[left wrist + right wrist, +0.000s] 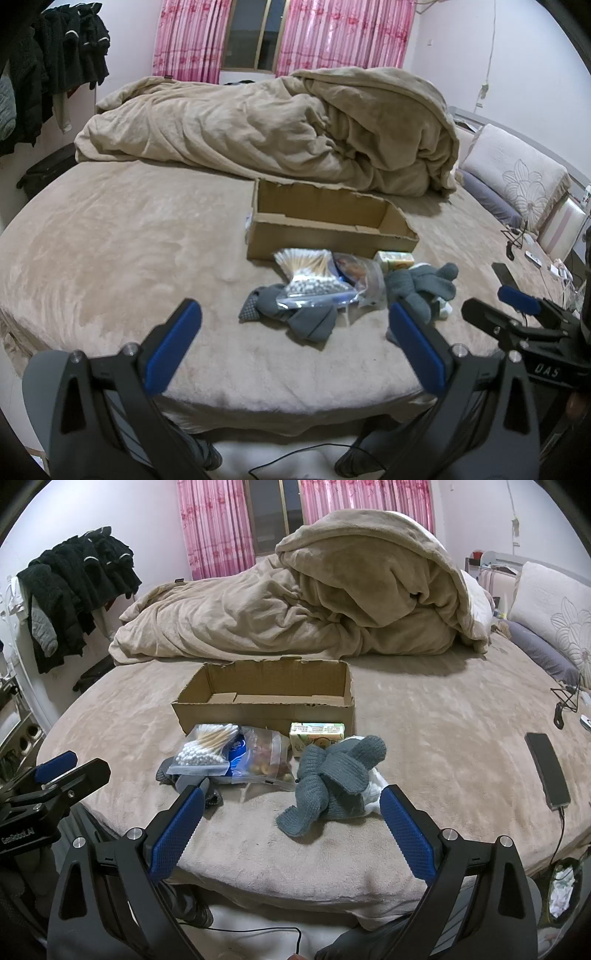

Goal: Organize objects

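Observation:
An open cardboard box (325, 225) (266, 698) sits empty on the bed. In front of it lie a bag of cotton swabs (310, 273) (207, 749), a clear bag of snacks (360, 277) (266, 760), a small green carton (395, 260) (317, 734), a dark sock (291, 314) and grey knit gloves (424, 284) (328, 779). My left gripper (291, 328) is open, just short of the pile. My right gripper (291, 812) is open, just short of the gloves. Each gripper shows at the edge of the other's view.
A heaped beige duvet (295, 125) (314, 598) lies behind the box. A black phone (546, 768) on a cable lies at the right. Pillows (517, 173) stand at the far right. Dark clothes (74, 583) hang at the left. The bed's front edge is just below the grippers.

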Demonstrator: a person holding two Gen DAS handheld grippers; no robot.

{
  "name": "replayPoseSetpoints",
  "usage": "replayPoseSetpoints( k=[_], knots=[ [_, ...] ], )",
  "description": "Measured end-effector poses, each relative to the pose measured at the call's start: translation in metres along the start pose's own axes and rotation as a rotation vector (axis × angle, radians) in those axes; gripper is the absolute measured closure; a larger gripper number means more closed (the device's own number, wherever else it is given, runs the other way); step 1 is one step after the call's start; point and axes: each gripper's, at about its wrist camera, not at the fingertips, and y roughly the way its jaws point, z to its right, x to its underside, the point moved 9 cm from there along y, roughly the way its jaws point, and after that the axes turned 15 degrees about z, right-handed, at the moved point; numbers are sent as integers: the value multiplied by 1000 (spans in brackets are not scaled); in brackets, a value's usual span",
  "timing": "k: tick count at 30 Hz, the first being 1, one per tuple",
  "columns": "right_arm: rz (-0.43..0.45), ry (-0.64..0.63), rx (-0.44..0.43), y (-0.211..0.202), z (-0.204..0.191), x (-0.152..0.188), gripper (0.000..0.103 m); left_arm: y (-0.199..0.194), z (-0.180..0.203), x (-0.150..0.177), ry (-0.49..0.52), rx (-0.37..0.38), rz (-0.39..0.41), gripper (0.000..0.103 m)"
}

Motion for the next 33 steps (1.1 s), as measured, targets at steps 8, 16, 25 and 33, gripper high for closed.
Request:
replayPoseSetpoints(
  k=[8,16,25,33],
  knots=[
    [0,1,-1,0,0,0,5,0,0,0,1,1,0,1],
    [0,2,0,0,0,0,5,-1,1,-1,5,0,6,1],
    [5,3,3,0,2,1,5,-3,1,-2,12,4,11,1],
    [6,3,4,0,2,0,5,-3,1,-2,12,4,11,1]
  ],
)
